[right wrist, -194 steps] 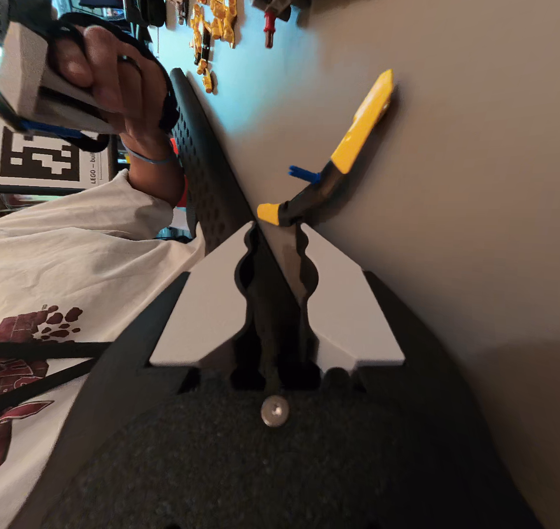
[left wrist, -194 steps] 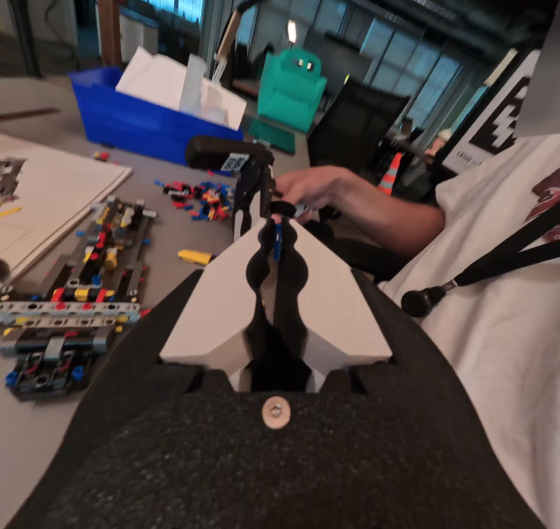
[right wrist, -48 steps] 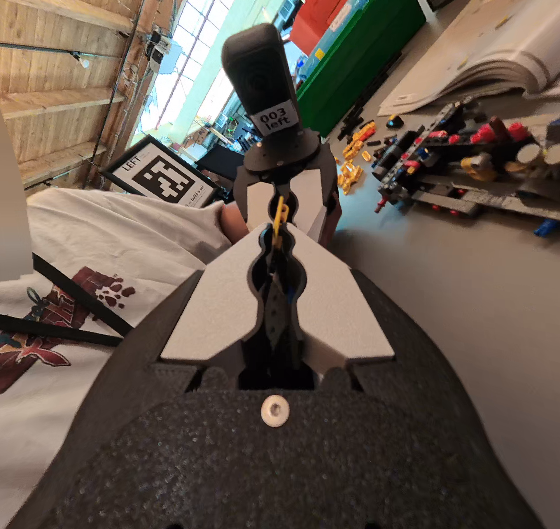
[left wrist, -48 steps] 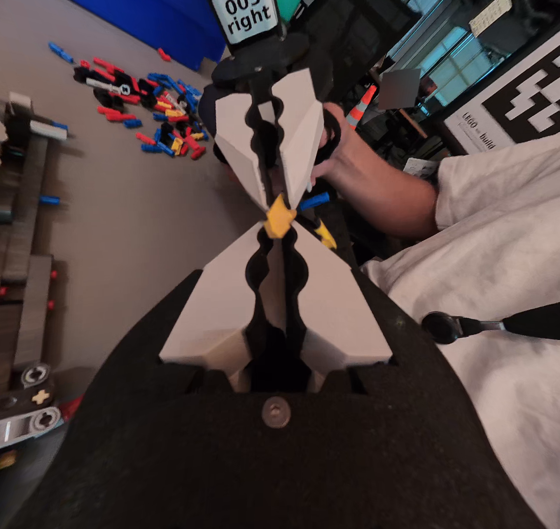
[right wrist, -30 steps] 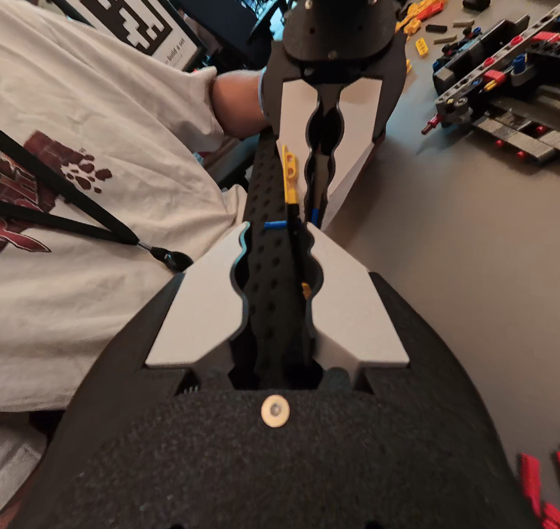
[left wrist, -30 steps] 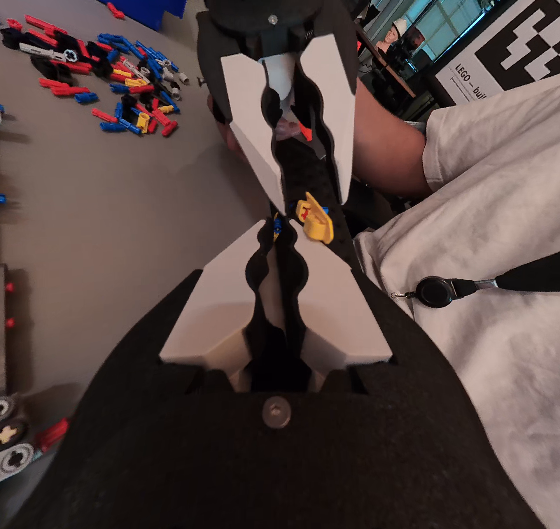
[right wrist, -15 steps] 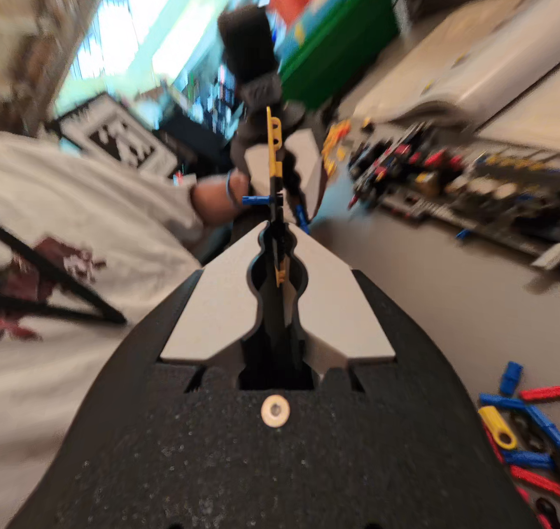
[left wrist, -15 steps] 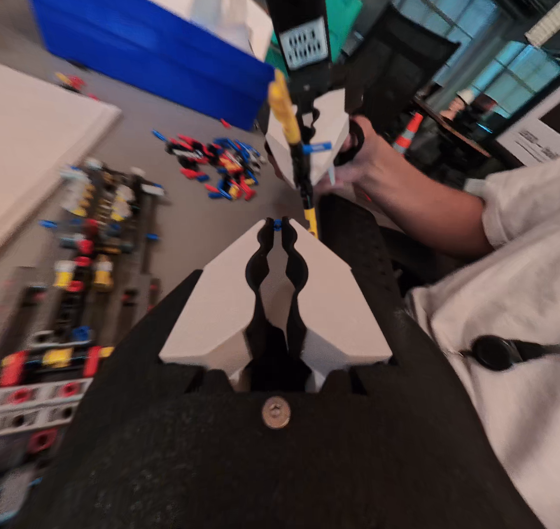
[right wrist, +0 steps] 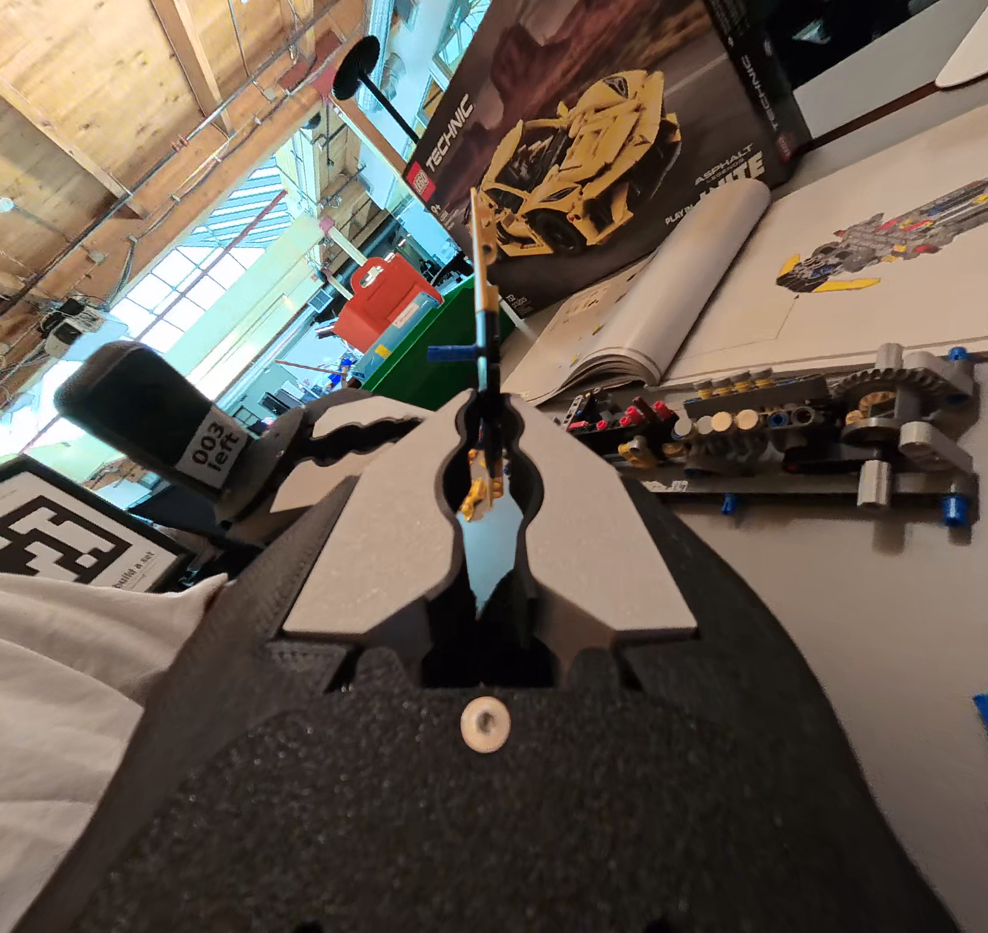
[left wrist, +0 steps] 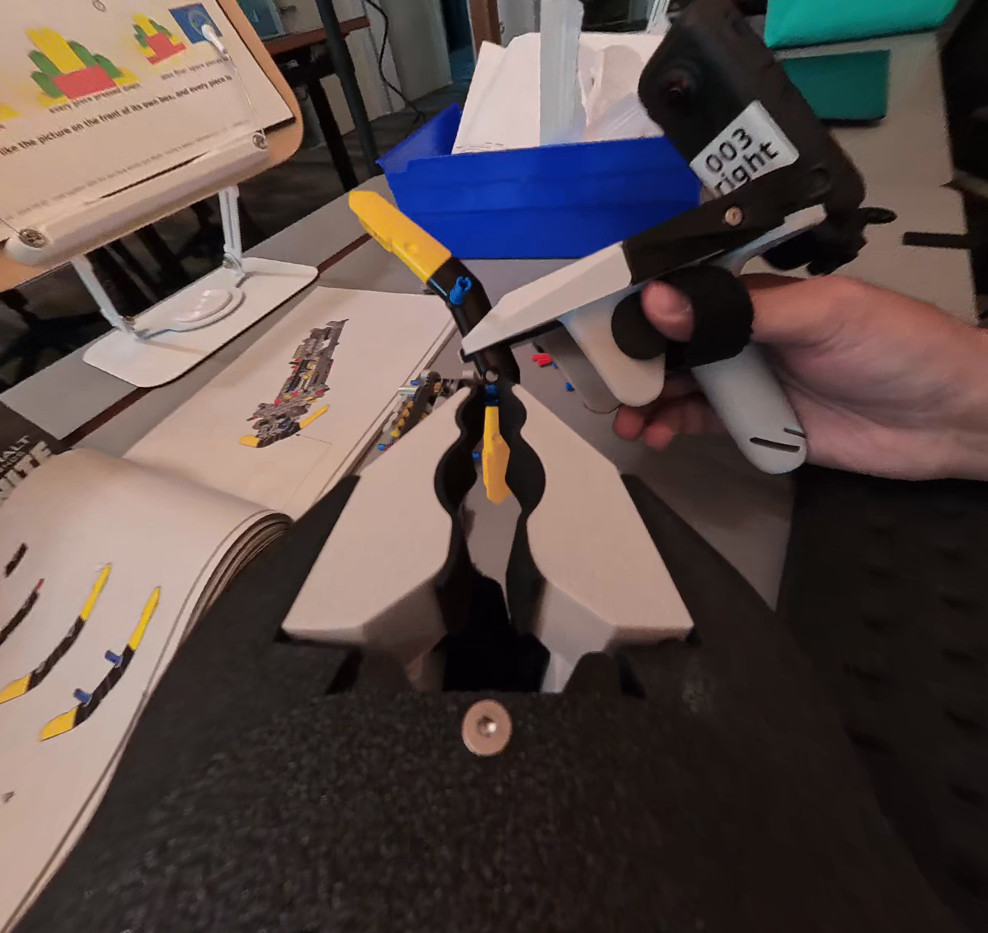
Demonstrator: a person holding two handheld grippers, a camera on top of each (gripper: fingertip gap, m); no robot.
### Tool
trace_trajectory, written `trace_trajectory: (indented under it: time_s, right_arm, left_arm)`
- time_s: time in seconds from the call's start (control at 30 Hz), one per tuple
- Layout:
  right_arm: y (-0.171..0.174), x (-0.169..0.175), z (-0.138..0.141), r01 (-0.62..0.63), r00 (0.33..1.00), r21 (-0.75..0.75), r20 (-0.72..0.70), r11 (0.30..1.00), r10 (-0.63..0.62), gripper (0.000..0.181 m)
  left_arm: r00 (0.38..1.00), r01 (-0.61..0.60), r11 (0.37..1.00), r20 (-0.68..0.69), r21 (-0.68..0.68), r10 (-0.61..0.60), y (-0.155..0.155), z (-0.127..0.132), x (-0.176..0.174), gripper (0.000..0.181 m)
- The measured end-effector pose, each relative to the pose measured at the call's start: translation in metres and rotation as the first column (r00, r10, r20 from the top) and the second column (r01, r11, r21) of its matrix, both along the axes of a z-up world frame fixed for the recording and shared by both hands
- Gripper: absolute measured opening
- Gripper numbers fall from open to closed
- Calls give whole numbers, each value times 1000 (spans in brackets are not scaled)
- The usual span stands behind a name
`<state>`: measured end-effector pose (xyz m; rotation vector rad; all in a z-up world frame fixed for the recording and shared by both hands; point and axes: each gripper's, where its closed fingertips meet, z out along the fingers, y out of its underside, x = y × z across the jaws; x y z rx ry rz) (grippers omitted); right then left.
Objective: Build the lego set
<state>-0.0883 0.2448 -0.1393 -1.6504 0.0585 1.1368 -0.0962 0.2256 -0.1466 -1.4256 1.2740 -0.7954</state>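
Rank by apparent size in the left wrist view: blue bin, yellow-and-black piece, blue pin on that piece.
1. Blue bin, largest.
2. Yellow-and-black piece, though it is nearer the camera, so it looks bigger than it is.
3. Blue pin, smallest.

A workshop-like loft is suggested: exposed wooden beams [right wrist: 80, 41] and pipes [right wrist: 382, 15] at upper left, storage bins [left wrist: 534, 202] mid-frame, and a tabletop sign stand [left wrist: 133, 52] at upper left.

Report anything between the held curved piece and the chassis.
Nothing visible. The right gripper holds the curved piece in the air beside the chassis; the left gripper, shut on a blue pin, sits on the opposite side.
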Motion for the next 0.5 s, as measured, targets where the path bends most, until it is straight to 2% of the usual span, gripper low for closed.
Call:
trace_trajectory:
  time_s: [0.13,0.33,0.5]
  right_arm:
    - [0,1,-2,-12,999,-16,-38,1000,12,5]
    - [1,2,-5,7,1000,-18,-9,1000,-7,6]
    - [3,1,-6,26,999,-2,36,1000,-26,5]
  left_arm:
    - [999,-37,997,-15,60,38,2,-1,1,3]
    - [995,-93,989,-38,111,97,7,-4,4,2]
    - [994,-106,991,-24,79,108,10,-5,6,3]
